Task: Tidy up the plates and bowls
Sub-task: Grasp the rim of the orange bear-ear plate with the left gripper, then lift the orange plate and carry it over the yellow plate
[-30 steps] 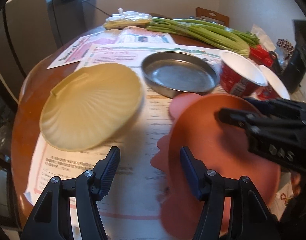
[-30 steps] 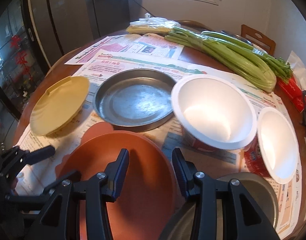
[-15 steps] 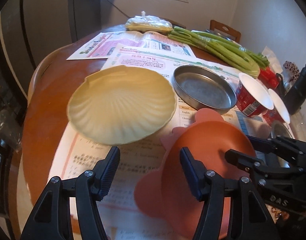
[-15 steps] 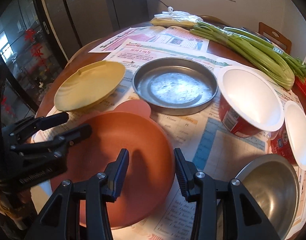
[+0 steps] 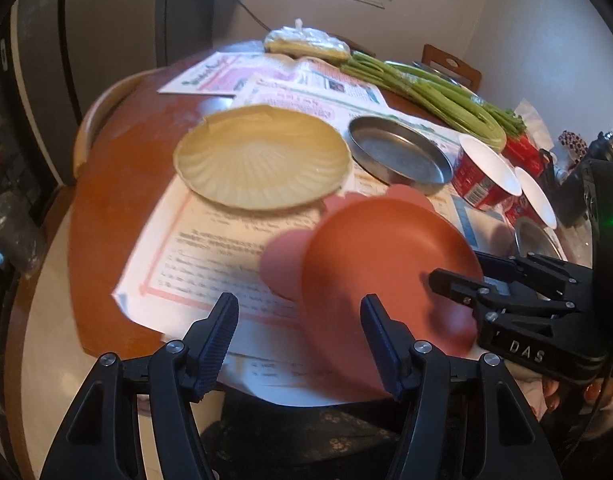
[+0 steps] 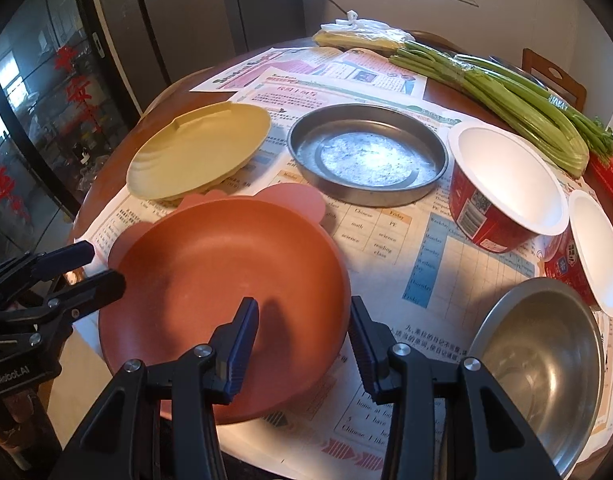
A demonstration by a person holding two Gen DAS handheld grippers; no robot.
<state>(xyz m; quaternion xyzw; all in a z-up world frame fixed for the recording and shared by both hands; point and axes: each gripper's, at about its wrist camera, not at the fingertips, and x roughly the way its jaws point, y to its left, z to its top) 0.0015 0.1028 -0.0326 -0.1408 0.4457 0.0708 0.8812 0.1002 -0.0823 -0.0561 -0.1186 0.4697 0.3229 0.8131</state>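
An orange plate with ear-shaped tabs (image 6: 222, 272) (image 5: 382, 256) lies near the table's front edge. My right gripper (image 6: 304, 332) is open, its fingers straddling the plate's near rim, one finger over the plate. My left gripper (image 5: 300, 336) is open and empty, just left of the plate; it shows in the right wrist view (image 6: 90, 268). A yellow shell-shaped plate (image 6: 202, 156) (image 5: 262, 160) lies behind, a round metal pan (image 6: 366, 154) (image 5: 400, 154) beside it. Two white-lined red bowls (image 6: 506, 184) (image 6: 594, 248) and a steel bowl (image 6: 542, 364) sit on the right.
Newspapers (image 6: 402, 240) cover the round wooden table (image 5: 106, 184). Celery stalks (image 6: 506, 92) and a plastic bag (image 6: 362, 34) lie at the back. A wooden chair (image 6: 554, 72) stands behind the table. Dark cabinets (image 6: 46, 80) stand on the left.
Both grippers have drawn back toward the table's near edge, so more of the table shows. The orange plate now sits nearer the edge, tilted in the left wrist view. Both stay open.
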